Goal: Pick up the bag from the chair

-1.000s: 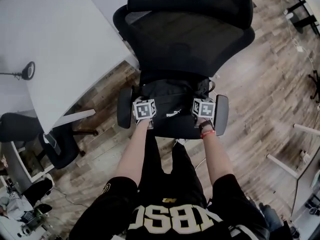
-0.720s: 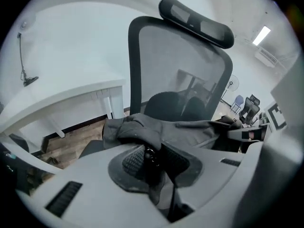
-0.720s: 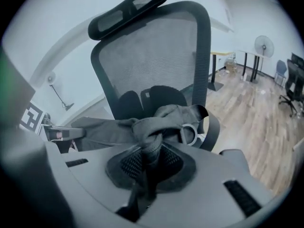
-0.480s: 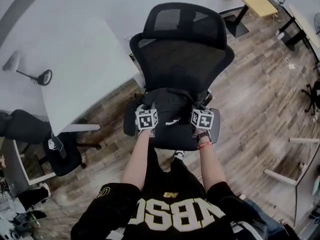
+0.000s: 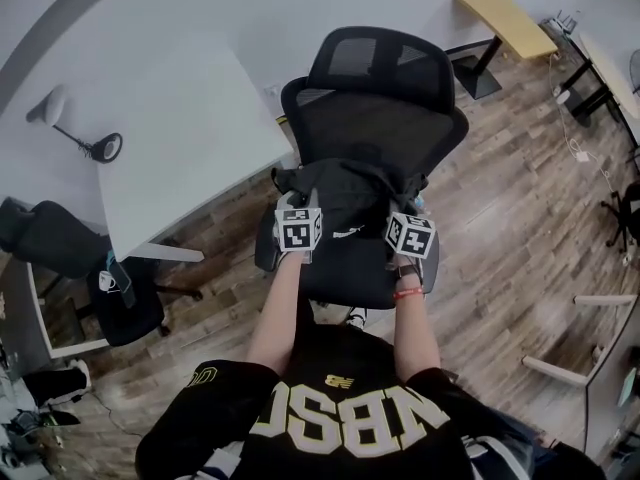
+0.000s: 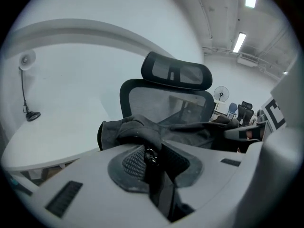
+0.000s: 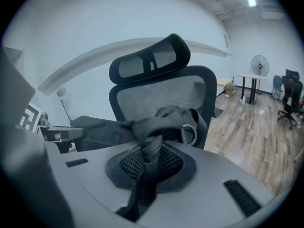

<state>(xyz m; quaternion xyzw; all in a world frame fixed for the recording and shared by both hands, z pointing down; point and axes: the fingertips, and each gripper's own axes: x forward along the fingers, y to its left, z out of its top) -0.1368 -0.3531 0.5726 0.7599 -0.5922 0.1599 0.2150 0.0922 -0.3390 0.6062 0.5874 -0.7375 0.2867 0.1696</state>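
A black bag [image 5: 345, 200] hangs between my two grippers, raised above the seat of the black mesh office chair [image 5: 375, 118]. My left gripper [image 5: 297, 230] is shut on the bag's left end; in the left gripper view black fabric and a strap [image 6: 152, 163] are pinched between the jaws. My right gripper [image 5: 410, 236] is shut on the bag's right end, where bunched fabric [image 7: 149, 151] and a metal ring [image 7: 189, 133] show in the right gripper view. The bag [image 6: 156, 132] stretches across in front of the chair back [image 7: 164, 91].
A white desk [image 5: 150, 128] with a lamp [image 5: 95, 143] stands left of the chair. Another black chair [image 5: 110, 288] sits at the lower left. A wooden table [image 5: 500, 18] and more furniture stand at the far right on the wood floor [image 5: 520, 198].
The bag has come up off the seat with both grippers shut on it. The head view has drawn back, so the chair looks smaller and farther off.
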